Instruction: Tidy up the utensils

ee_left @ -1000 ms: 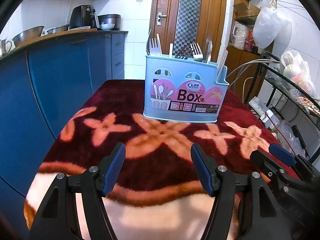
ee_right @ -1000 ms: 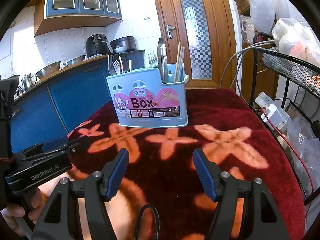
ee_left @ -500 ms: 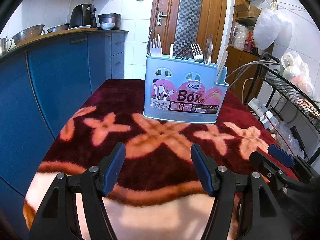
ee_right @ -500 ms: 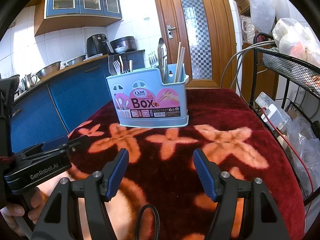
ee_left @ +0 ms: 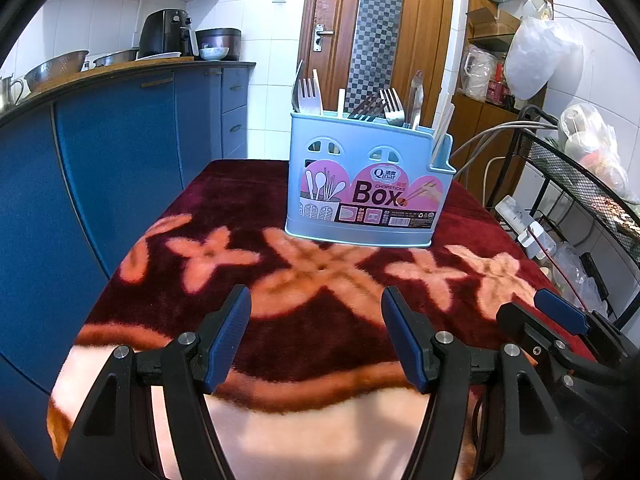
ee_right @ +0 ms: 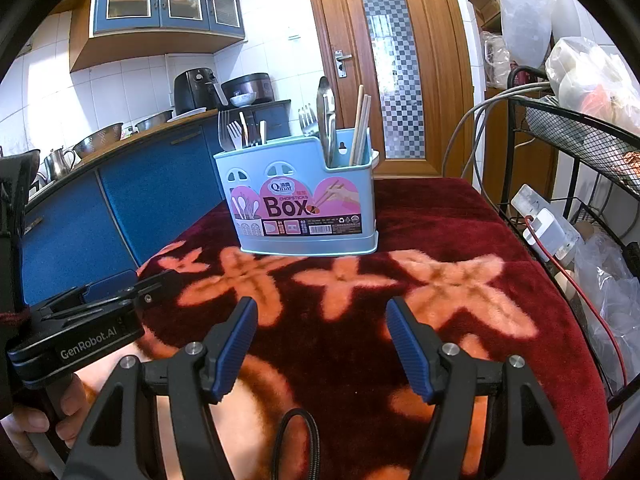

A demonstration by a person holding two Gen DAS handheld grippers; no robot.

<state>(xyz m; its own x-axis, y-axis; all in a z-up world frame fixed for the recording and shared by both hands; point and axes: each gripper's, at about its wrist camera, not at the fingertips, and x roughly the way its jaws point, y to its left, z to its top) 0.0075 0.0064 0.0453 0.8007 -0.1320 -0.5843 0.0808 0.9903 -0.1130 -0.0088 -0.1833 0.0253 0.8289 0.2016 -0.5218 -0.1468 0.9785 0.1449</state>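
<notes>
Ahead of the fingers (ee_left: 230, 340), blue-padded on black: pale blue utensil box (ee_left: 366, 184) with pink label, dark lettering. Bench cover (ee_right: 440, 240) maroon with salmon flower shapes. Cabinets (ee_left: 120, 140) blue. Door (ee_right: 396, 60) brown, checkered glass.

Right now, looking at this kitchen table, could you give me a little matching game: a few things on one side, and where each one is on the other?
Things:
1. chopsticks
2. utensil box
3. air fryer
4. white power strip

Places:
A. on the counter by the tiled wall
B. on the red flowered blanket
C. in the box's narrow end compartment
D. on the black wire rack

Pairs: 1-C, 2-B, 3-A, 4-D
</notes>
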